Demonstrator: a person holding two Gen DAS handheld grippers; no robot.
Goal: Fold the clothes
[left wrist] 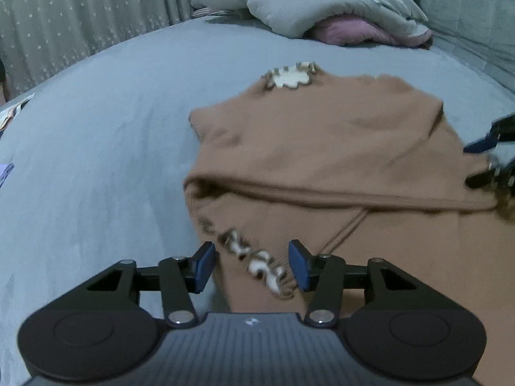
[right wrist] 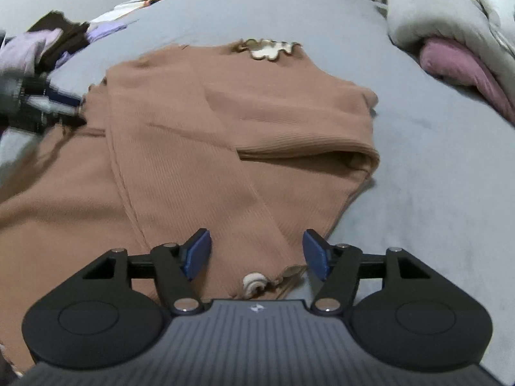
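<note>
There it lies, the tan ribbed knit top (right wrist: pixel 199 135), spread across the middle of the grey-blue bed (right wrist: pixel 434 167), with one sleeve folded diagonally over its front and a band of it doubled back toward the far side. At the far edge of the garment sits a cream, scallop-edged trim patch (right wrist: pixel 268 49), the same one showing in the left wrist view (left wrist: pixel 291 76). Now the left claw (left wrist: pixel 251 265): its blue pads stand apart, roughly halfway open, hovering over the near left edge of the tan top (left wrist: pixel 322 148) where a cream-and-brown frilled hem (left wrist: pixel 257 263) runs between them, but the pads press on nothing. Over to the right claw (right wrist: pixel 257 254): its jaws stand wider, and between the blue pads lies the near end of the folded sleeve with a small cream curl of trim (right wrist: pixel 254 284), loose, not pinched. Each view catches the other claw at the picture's edge, blurred, beside the garment's side. Farther out, a pale grey quilt bundled over a pink blanket (left wrist: pixel 322 3) is heaped at the far end of the bed, a grey star-dotted curtain (left wrist: pixel 80 16) hangs beyond on the left, and a pile of dark brown and lilac clothes (right wrist: pixel 61 41) waits at the far left in the right wrist view.
</note>
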